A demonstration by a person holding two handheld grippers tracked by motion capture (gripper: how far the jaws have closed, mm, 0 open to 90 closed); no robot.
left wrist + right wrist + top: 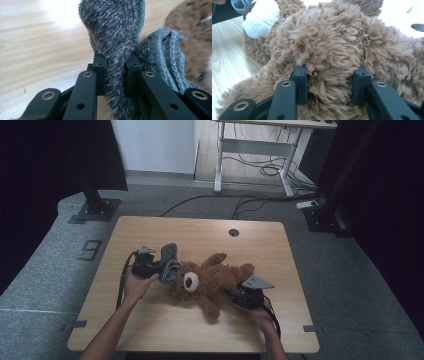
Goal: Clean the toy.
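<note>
Teddy bear (210,282) is lying on its back mid-table (200,330), brown, w/ white muzzle. Right gripper (239,295) is squeezing its body, fur bulging btwn the jaws. Left gripper (156,268) is pinching a grey fuzzy cloth (170,262) just beside the bear's head, cloth standing up above the jaws.
</note>
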